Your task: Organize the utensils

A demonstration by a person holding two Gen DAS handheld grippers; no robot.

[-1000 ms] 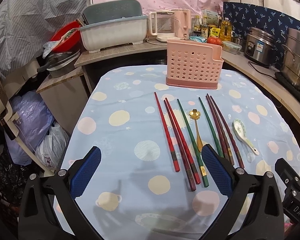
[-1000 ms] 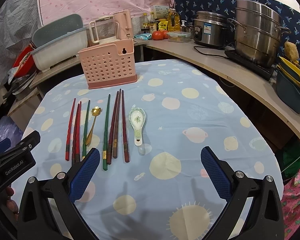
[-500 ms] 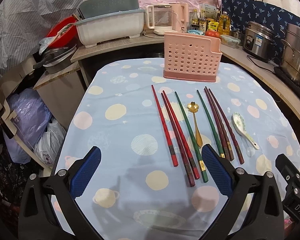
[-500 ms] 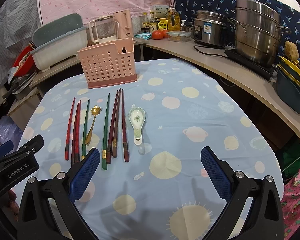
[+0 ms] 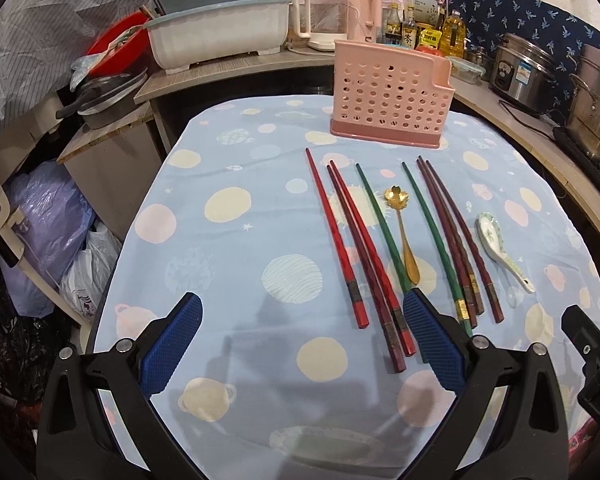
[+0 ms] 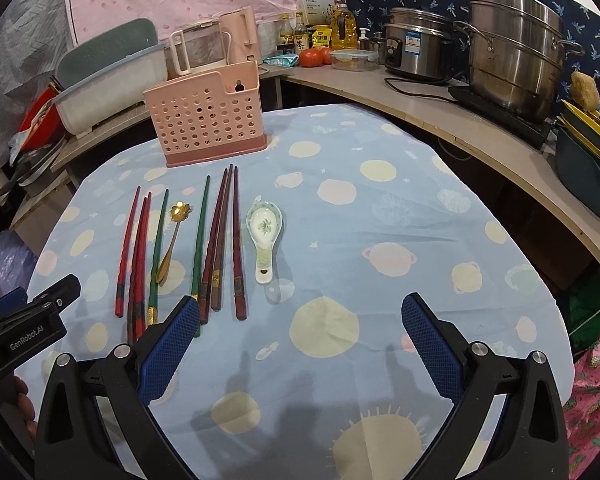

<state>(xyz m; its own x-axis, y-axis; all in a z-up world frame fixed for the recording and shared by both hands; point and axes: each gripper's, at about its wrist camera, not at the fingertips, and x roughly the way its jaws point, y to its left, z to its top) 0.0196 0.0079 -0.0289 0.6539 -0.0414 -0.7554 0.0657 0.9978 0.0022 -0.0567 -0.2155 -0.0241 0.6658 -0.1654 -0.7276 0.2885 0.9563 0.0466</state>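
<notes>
Several chopsticks lie side by side on the blue spotted tablecloth (image 5: 228,264): red ones (image 5: 336,240), green ones (image 5: 432,236) and dark maroon ones (image 5: 456,236). A gold spoon (image 5: 403,232) rests among them, and a white ceramic spoon (image 5: 500,248) lies to their right. Behind them stands a pink perforated utensil holder (image 5: 390,94). My left gripper (image 5: 300,344) is open, hovering over the near table edge, its right finger over the chopstick ends. My right gripper (image 6: 296,344) is open too, below the ceramic spoon (image 6: 264,236), the chopsticks (image 6: 220,240) and the holder (image 6: 208,120).
A curved counter (image 6: 480,128) wraps the back and right, carrying steel pots (image 6: 516,44), a rice cooker (image 6: 416,48), bottles, tomatoes, a kettle (image 5: 320,20) and a dish tub (image 5: 220,36). Plastic bags (image 5: 56,232) sit on the floor at left.
The left gripper has drawn closer to the table and tilted down, so the utensils and holder sit lower and nearer in its view. The right gripper has barely moved. Nothing was picked up.
</notes>
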